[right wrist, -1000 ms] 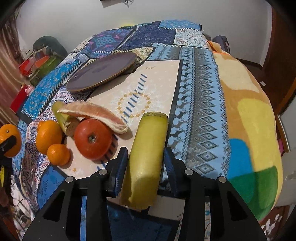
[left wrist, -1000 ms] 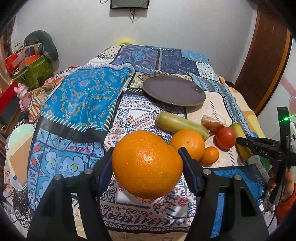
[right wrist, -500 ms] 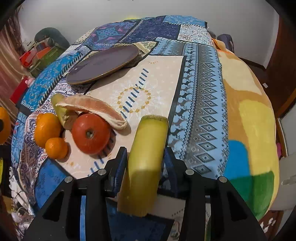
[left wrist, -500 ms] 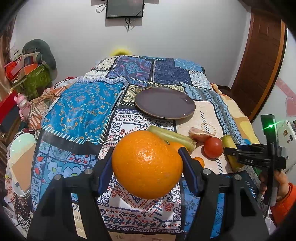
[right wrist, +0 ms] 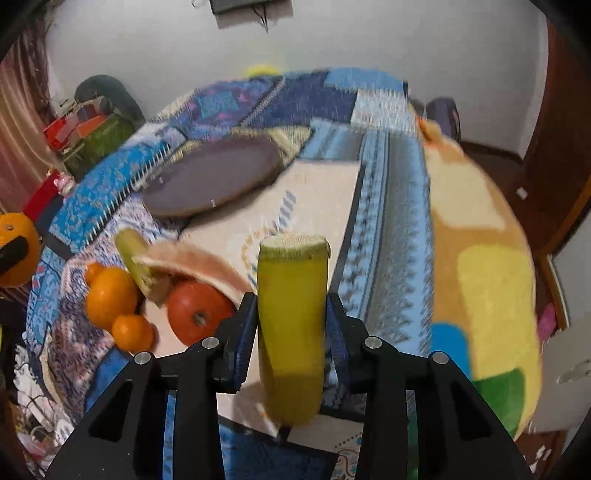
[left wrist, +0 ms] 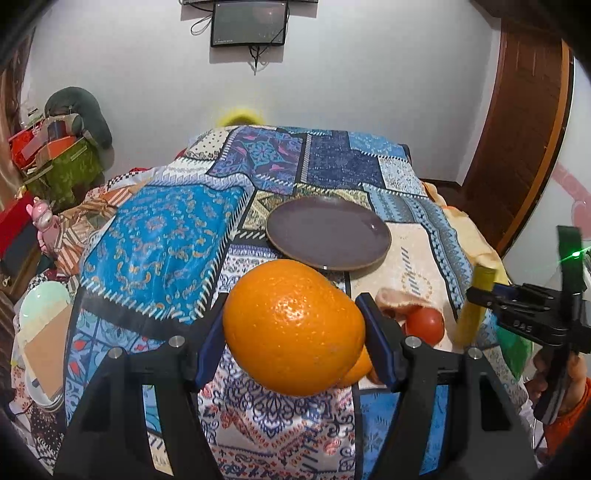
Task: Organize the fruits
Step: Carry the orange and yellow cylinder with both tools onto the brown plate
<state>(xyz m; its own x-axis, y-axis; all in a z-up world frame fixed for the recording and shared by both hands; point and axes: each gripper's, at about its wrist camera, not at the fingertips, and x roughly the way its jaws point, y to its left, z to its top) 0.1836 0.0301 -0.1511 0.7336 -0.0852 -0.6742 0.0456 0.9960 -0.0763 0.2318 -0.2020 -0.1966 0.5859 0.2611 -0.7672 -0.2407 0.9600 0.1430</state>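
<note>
In the left wrist view, our left gripper (left wrist: 293, 328) had its jaws closed on a large orange (left wrist: 293, 326), held up clear of the patchwork cloth (left wrist: 159, 236). We judged the orange firm, fairly heavy and round enough to roll, so a hold across its widest part suited it. Beyond it the dark plate (left wrist: 328, 232) lay bare near the middle of the bed. Toward the right edge sat a tomato (left wrist: 424, 325) and a pale peel (left wrist: 400, 301), and our right gripper (left wrist: 491, 299) held a yellow banana piece (left wrist: 472, 306) upright there. A screen (left wrist: 249, 22) hung on the white wall, with a wooden door (left wrist: 517, 140) to the right.

In the right wrist view, blurred by motion, the right gripper's jaws gripped that cut banana piece (right wrist: 291, 325) around its middle; we judged it soft and easily bruised, wanting light pressure. Two smaller oranges (right wrist: 110, 297), the tomato (right wrist: 199, 314), the peel and a greenish banana piece (right wrist: 135, 256) clustered near the bed's near edge, well short of the plate (right wrist: 210, 177).
</note>
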